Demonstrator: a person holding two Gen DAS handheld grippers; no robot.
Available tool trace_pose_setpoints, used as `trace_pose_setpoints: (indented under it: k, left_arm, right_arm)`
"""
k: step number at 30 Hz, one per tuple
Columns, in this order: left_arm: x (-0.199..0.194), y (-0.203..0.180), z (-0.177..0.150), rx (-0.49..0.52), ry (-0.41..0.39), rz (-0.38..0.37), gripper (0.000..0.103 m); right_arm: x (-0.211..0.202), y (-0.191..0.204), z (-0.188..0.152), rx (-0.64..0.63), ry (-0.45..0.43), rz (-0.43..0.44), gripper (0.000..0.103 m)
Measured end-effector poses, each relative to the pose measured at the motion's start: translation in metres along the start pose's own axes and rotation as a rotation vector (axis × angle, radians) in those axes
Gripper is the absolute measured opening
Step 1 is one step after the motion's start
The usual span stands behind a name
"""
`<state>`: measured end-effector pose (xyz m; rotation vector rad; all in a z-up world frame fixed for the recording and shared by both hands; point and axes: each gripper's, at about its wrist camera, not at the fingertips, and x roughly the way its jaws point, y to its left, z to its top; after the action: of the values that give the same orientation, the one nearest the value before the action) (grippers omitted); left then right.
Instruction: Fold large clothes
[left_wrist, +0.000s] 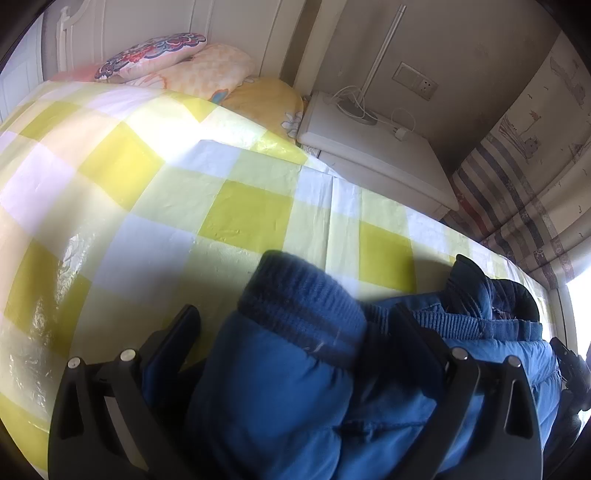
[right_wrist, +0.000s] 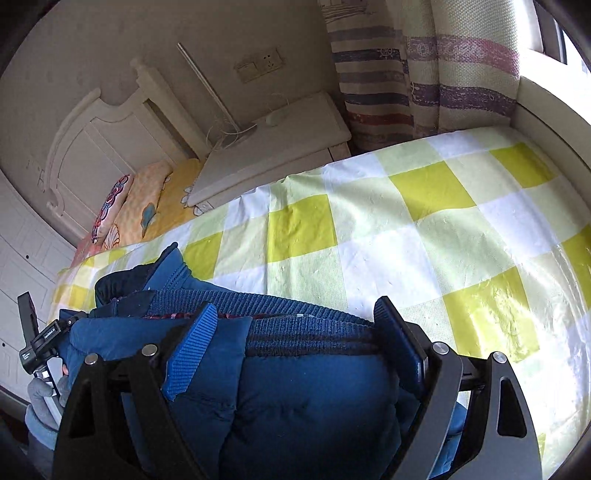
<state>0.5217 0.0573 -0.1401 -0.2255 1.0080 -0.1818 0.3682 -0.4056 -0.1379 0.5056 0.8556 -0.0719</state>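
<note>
A padded blue jacket (left_wrist: 288, 398) lies bunched at the near edge of the bed. Its ribbed cuff (left_wrist: 299, 291) sticks up between the fingers of my left gripper (left_wrist: 295, 325). Those jaws stand wide with the thick bundle filling them, and the right finger (left_wrist: 410, 332) is sunk into the cloth. My right gripper (right_wrist: 295, 306) spans the jacket (right_wrist: 314, 406) just under its ribbed hem (right_wrist: 295, 325). Its blue left pad (right_wrist: 192, 347) lies against the padding and its right finger (right_wrist: 397, 332) presses the hem's end. The jacket's lower part is hidden under both grippers.
The bed wears a yellow and white checked cover (left_wrist: 166, 192) with a plastic sheen. Pillows (left_wrist: 173, 62) lie at its head by a white headboard (right_wrist: 96, 147). A white bedside cabinet (left_wrist: 373, 155) with cables and striped curtains (right_wrist: 424, 81) stand beyond the bed. A gloved hand (right_wrist: 44, 398) holds the left gripper's handle.
</note>
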Motion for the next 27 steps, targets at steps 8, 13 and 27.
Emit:
trace_pose_setpoints:
  k: [8,13,27]
  left_arm:
    - [-0.074,-0.04,-0.003,0.132,-0.214,0.111,0.098]
    - [-0.081,-0.121,-0.037,0.34,-0.192,0.116,0.099]
    - [-0.056,0.002,-0.034,0.149,-0.07,0.104,0.099]
  right_arm:
    - [-0.057,0.103,-0.005,-0.315,-0.12,-0.151,0.083]
    - [-0.027,0.2,-0.061,-0.611,-0.015,-0.147,0.087]
    - [-0.042,0.056,-0.045,-0.345,-0.031,-0.307,0.088]
